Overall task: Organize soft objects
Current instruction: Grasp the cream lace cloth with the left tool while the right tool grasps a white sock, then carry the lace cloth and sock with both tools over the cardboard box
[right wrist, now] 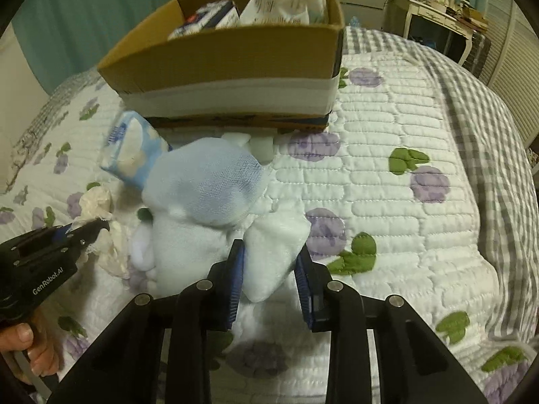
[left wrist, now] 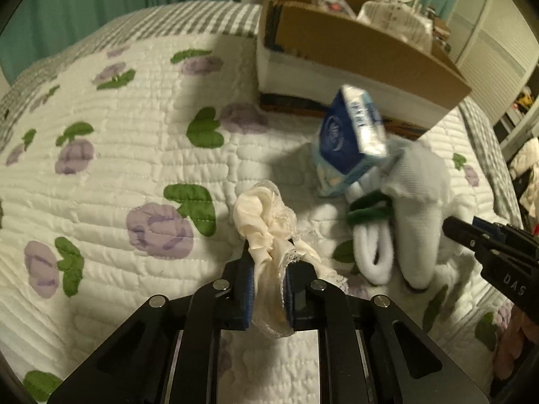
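My left gripper (left wrist: pixel 267 262) is shut on a cream lace-trimmed cloth (left wrist: pixel 266 222), bunched up between its blue pads on the quilt. In the right wrist view my right gripper (right wrist: pixel 271 269) is shut on a corner of a white and pale blue mesh sock (right wrist: pixel 209 181). The same sock (left wrist: pixel 417 202) lies at the right of the left view, with the right gripper's black body beside it. A rolled white sock pair with a green band (left wrist: pixel 370 212) lies next to it. A blue tissue pack (left wrist: pixel 350 134) leans in front of the cardboard box (right wrist: pixel 235 54).
The box holds white wrapped packs (right wrist: pixel 286 0) and a blue and white carton (right wrist: pixel 209 17). A floral quilt (right wrist: pixel 387 185) with a grey check border covers the bed. A hand (right wrist: pixel 30 346) holds the left gripper's handle. A white dresser (right wrist: pixel 434 17) stands behind the bed.
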Available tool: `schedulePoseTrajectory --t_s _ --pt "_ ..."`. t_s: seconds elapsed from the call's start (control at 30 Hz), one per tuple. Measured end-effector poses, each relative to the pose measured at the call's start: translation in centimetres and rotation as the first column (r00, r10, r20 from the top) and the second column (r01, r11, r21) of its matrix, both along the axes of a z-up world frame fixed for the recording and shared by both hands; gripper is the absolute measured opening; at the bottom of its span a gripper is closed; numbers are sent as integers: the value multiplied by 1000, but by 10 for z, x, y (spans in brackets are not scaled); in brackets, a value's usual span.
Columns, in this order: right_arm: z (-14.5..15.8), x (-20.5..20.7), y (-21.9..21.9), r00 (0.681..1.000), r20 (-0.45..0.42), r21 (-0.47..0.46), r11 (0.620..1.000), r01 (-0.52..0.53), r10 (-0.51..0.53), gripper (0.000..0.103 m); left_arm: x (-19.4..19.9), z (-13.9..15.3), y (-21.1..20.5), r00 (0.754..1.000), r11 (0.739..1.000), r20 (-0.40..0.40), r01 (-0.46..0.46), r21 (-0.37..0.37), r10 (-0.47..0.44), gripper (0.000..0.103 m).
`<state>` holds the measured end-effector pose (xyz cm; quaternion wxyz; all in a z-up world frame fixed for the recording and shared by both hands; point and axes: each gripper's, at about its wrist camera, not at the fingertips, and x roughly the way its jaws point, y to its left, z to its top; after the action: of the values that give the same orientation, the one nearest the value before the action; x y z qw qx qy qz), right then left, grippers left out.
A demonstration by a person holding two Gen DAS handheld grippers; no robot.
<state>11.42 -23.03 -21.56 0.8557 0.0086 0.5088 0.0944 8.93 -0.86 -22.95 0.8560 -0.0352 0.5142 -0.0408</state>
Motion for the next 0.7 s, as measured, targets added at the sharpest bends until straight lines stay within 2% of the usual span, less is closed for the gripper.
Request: schedulePoseTrajectory --t_s 0.3,0.53,0.7 --pt "26 -40 1 997 75 -1 1000 28 -28 29 -18 42 -3 995 999 95 25 31 -28 13" --pt "56 -68 -1 987 156 -10 999 46 -44 29 -44 72 -3 986 999 164 32 12 -33 13" --pt "87 -95 -6 968 242 -13 997 70 -65 29 -63 99 2 976 1000 219 21 -21 -16 13"
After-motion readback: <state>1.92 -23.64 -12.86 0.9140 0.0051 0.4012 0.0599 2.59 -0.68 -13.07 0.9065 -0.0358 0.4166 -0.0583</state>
